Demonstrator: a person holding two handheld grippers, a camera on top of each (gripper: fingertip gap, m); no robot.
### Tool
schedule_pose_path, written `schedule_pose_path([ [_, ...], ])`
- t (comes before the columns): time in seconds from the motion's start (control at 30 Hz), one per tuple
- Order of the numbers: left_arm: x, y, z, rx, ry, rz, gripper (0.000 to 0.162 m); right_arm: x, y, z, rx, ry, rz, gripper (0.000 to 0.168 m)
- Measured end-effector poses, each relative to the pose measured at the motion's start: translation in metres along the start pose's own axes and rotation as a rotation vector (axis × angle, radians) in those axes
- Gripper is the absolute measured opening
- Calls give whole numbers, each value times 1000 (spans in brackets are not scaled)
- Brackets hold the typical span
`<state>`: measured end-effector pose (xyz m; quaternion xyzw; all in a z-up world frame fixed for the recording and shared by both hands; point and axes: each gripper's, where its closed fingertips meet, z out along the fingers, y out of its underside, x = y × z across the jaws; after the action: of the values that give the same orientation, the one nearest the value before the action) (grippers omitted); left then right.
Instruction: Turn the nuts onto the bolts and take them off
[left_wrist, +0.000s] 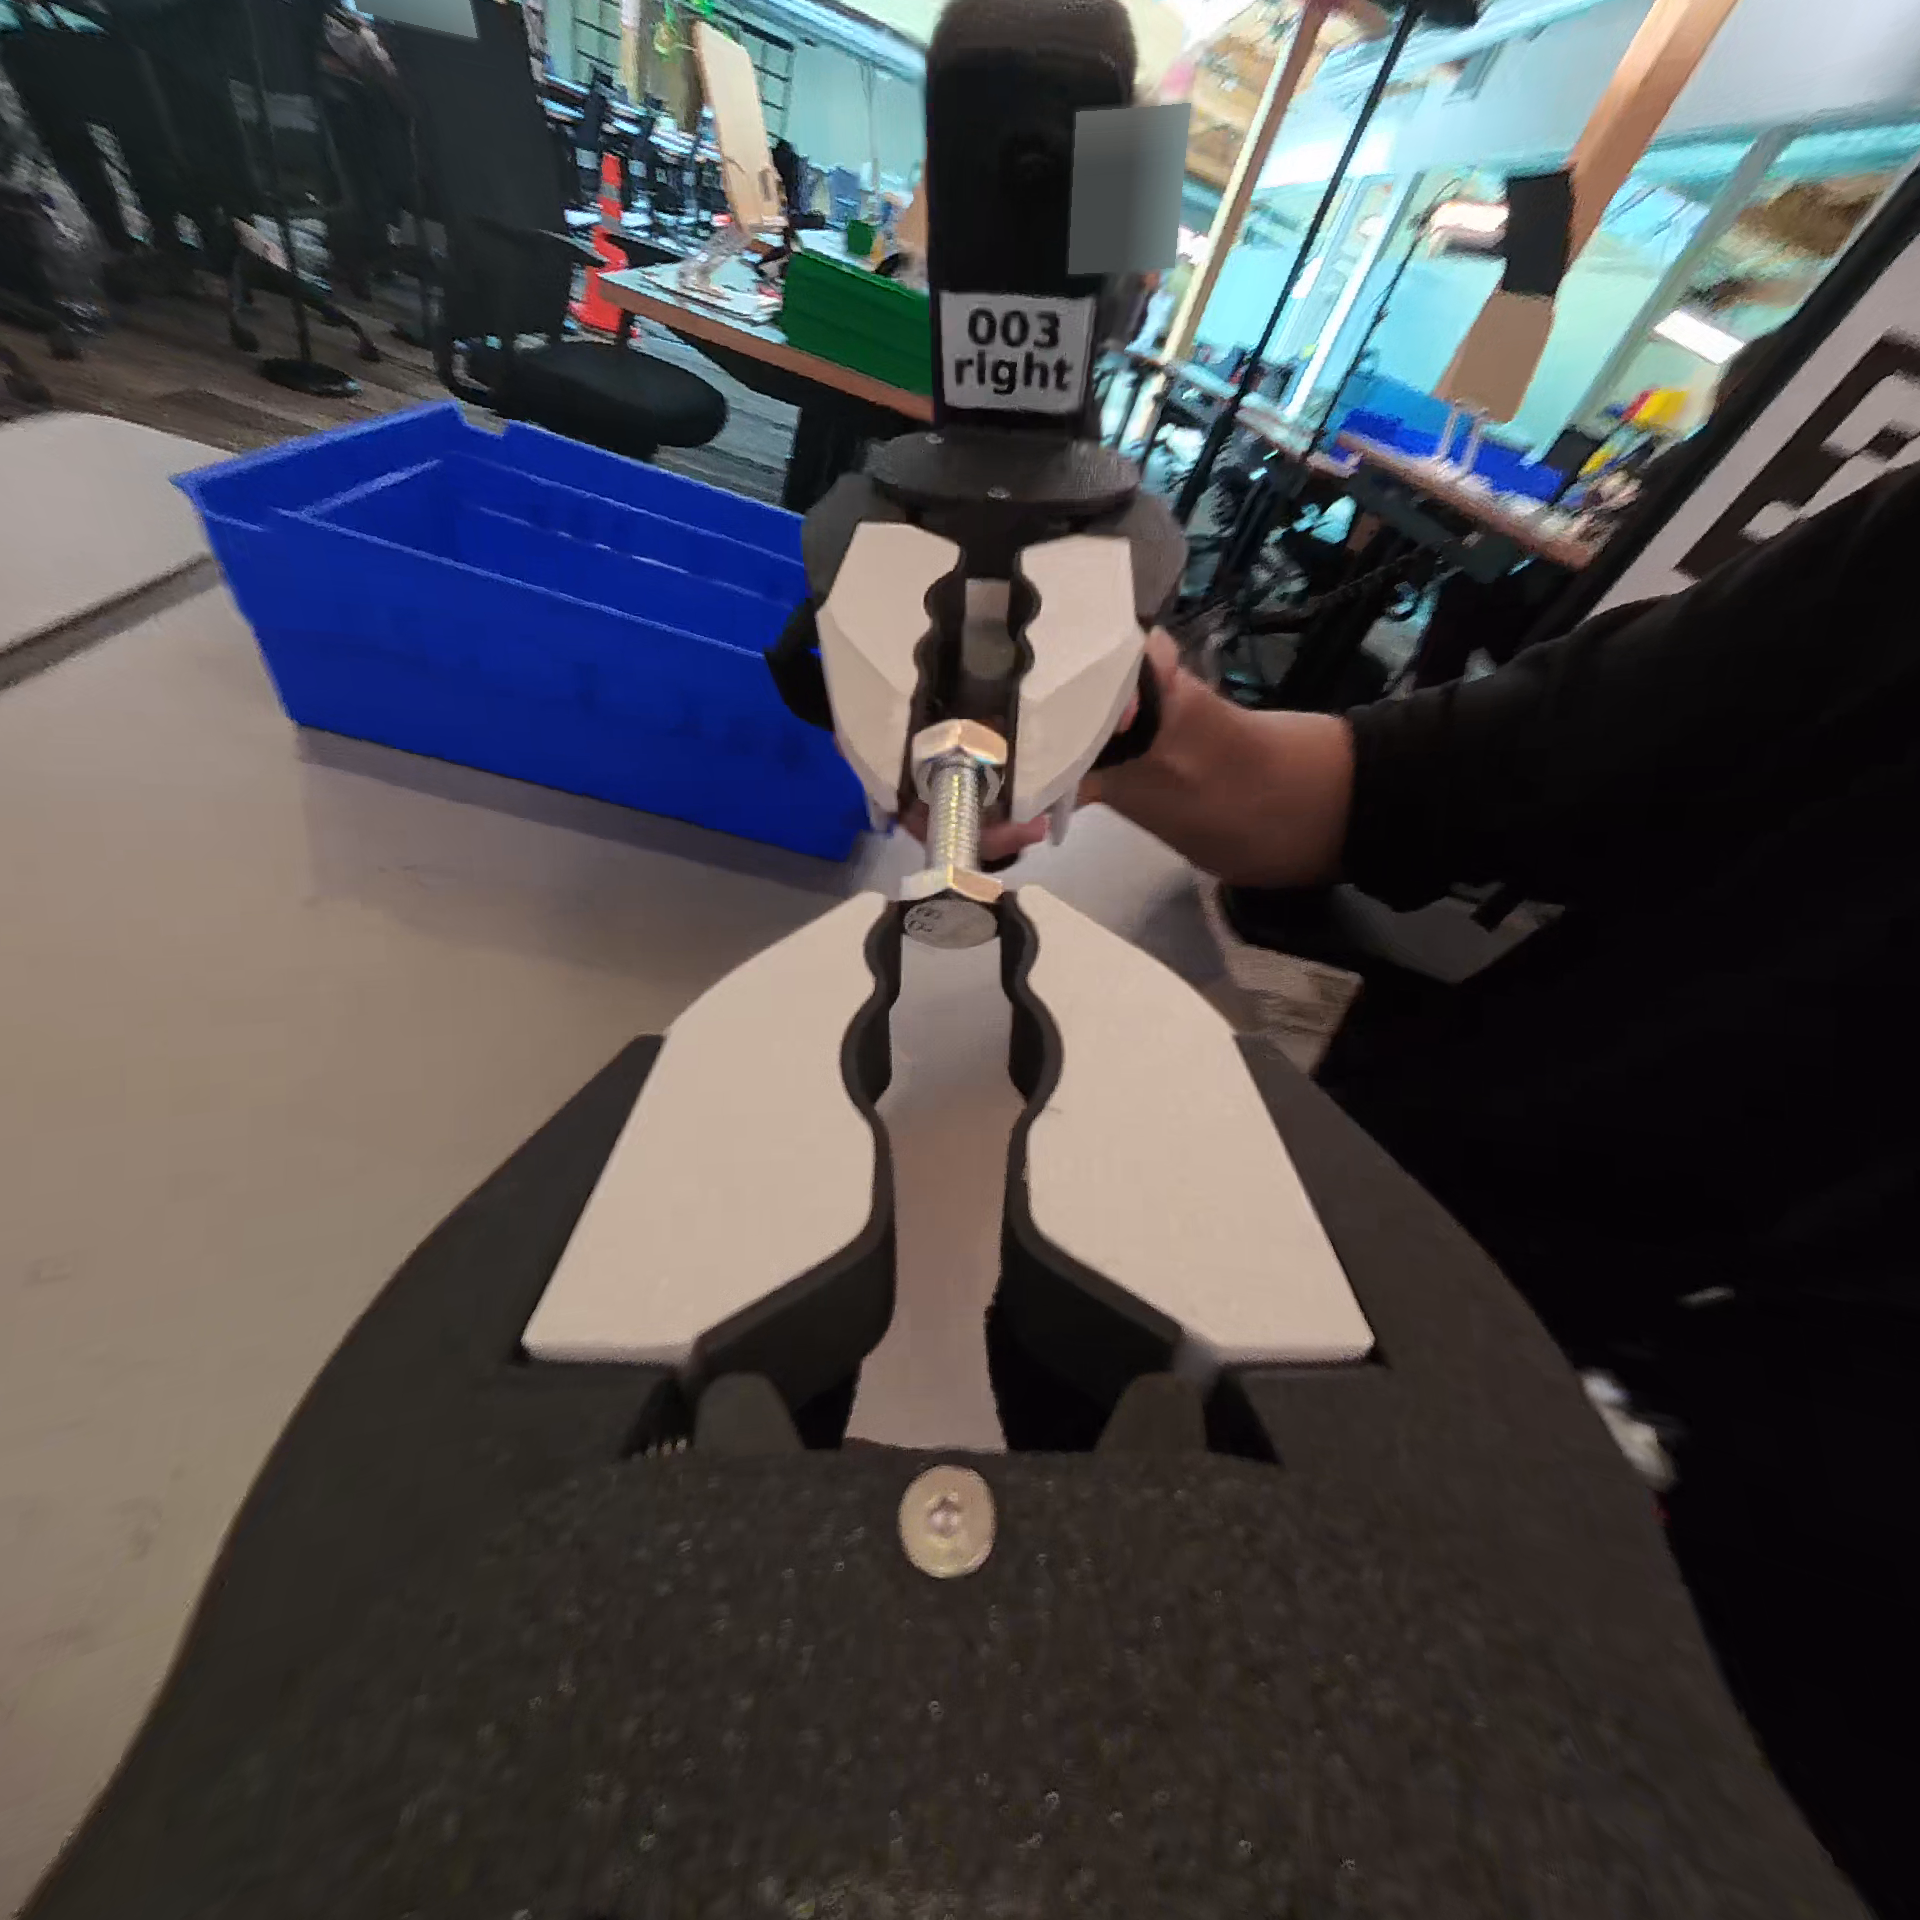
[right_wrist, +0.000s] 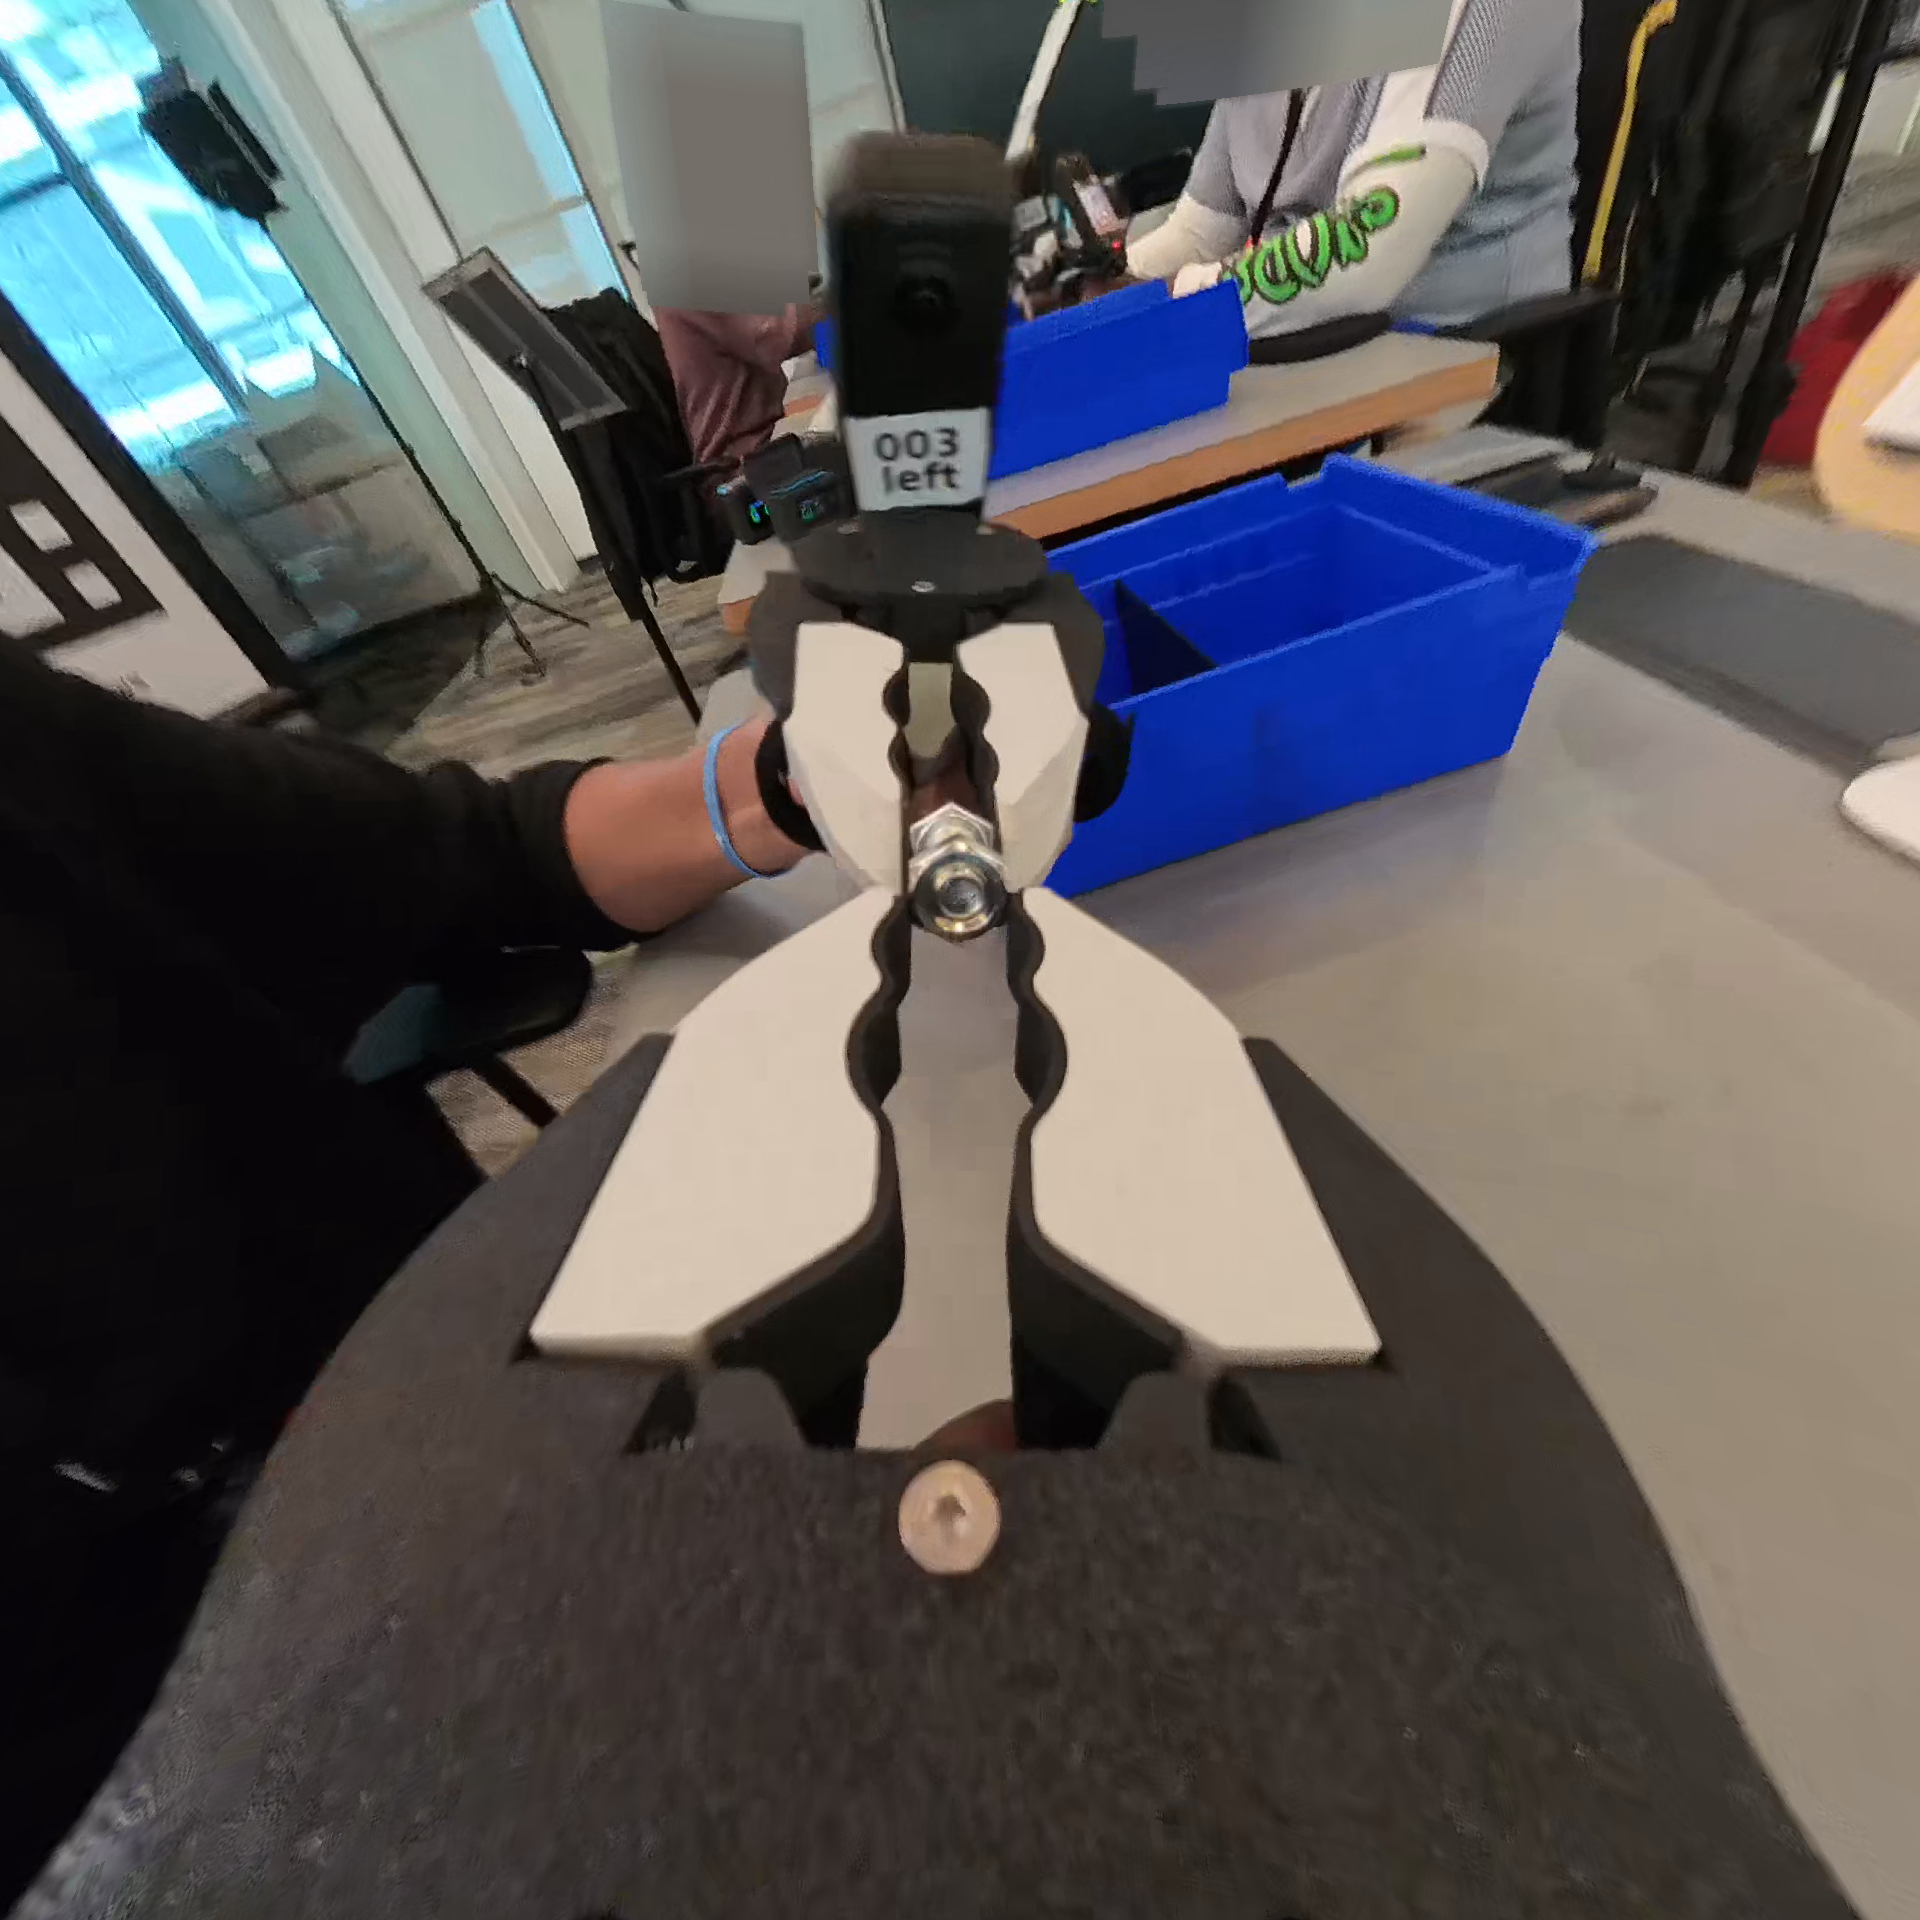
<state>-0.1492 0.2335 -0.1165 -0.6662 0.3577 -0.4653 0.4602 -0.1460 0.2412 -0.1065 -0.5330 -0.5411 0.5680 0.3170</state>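
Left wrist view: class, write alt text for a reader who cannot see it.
Two grippers face each other above a grey table, sharing one bolt: the left gripper grips its head, the right gripper grips the nut. A blue bin sits behind.

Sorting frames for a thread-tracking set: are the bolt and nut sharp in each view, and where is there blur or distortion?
Left wrist view: bolt threads and nut fairly crisp; background smeared, edges bowed by the wide lens. Right wrist view: bolt seen end-on, softer, threads hidden; window glare at upper left.
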Motion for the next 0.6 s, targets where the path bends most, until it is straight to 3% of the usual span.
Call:
schedule_pose_path([
  [0.1, -8, 2, 0, -42, -111, 102, 17, 6, 2, 1, -4, 1, 190, 17],
  [0.2, -18, 12, -1, -101, -176, 143, 17, 13, 10, 4, -14, 15, 504, 17],
  [0.3, -19, 9, -3, -79, -162, 115, 17, 11, 5, 4, 38, -38, 574, 24],
  [0.4, -16, 5, -5, -45, -121, 77, 17, 15, 4, 1, 29, -9, 416, 48],
  [0.5, -10, 1, -6, -13, -54, 11, 17, 12, 3, -1, 24, -2, 112, 72],
  [0.6, -7, 2, -5, -2, -2, -45, 17, -5, 4, -1, 30, -11, -217, 76],
])
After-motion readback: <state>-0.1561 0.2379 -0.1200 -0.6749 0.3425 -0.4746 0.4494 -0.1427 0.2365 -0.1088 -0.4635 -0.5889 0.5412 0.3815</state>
